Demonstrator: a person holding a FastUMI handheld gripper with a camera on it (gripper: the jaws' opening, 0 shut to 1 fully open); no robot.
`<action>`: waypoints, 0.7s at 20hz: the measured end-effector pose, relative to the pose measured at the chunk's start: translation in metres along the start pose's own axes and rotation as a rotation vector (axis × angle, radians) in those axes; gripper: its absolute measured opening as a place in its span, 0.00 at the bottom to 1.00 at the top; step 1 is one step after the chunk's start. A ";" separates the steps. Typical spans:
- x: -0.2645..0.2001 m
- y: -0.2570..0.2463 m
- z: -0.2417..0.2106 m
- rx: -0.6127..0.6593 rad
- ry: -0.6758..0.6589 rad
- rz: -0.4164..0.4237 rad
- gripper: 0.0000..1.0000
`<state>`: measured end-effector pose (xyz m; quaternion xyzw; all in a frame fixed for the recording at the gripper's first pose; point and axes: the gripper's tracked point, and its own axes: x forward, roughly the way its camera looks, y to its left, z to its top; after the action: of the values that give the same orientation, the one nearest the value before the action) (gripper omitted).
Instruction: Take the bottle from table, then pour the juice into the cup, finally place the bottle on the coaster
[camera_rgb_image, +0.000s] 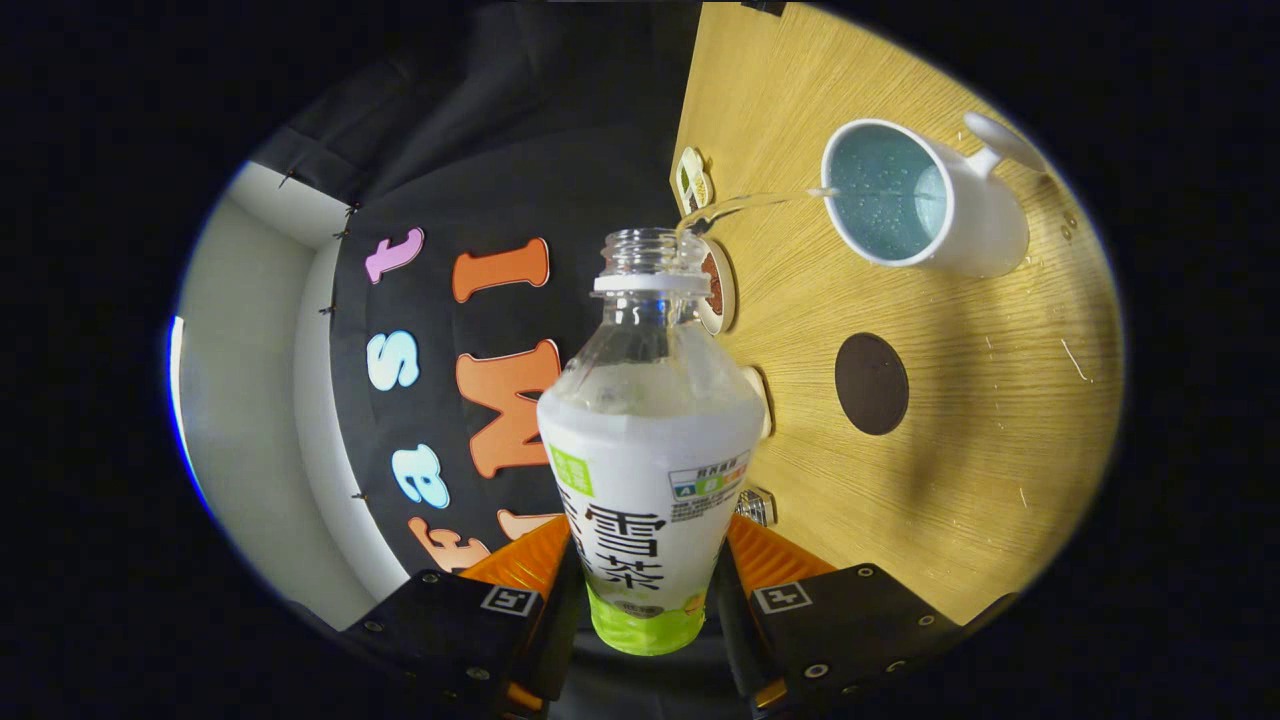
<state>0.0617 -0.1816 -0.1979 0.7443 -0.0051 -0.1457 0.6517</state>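
Note:
A clear plastic bottle (645, 440) with a white and green label stands between my fingers, its cap off, and my gripper (645, 590) is shut on its lower body. The whole view is rolled sideways, so the bottle is tipped over the wooden table (960, 420). A thin clear stream (745, 203) runs from the bottle's mouth into a white mug (925, 200) with a handle, beyond the fingers. The mug's pale blue inside holds liquid with bubbles. A dark round coaster (872, 383) lies flat on the table between the mug and my fingers.
Small items sit along the table's far edge behind the bottle: a round dish with brown contents (717, 288), a small yellowish piece (692, 180) and a shiny object (757, 505). The black cloth wall and a pale wall stand past the edge.

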 end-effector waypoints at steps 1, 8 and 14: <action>-0.001 0.001 0.000 0.008 0.001 0.000 0.63; 0.000 0.005 -0.004 0.047 0.004 0.005 0.63; -0.001 0.008 -0.003 0.083 0.000 0.017 0.64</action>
<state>0.0633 -0.1797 -0.1894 0.7705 -0.0175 -0.1398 0.6216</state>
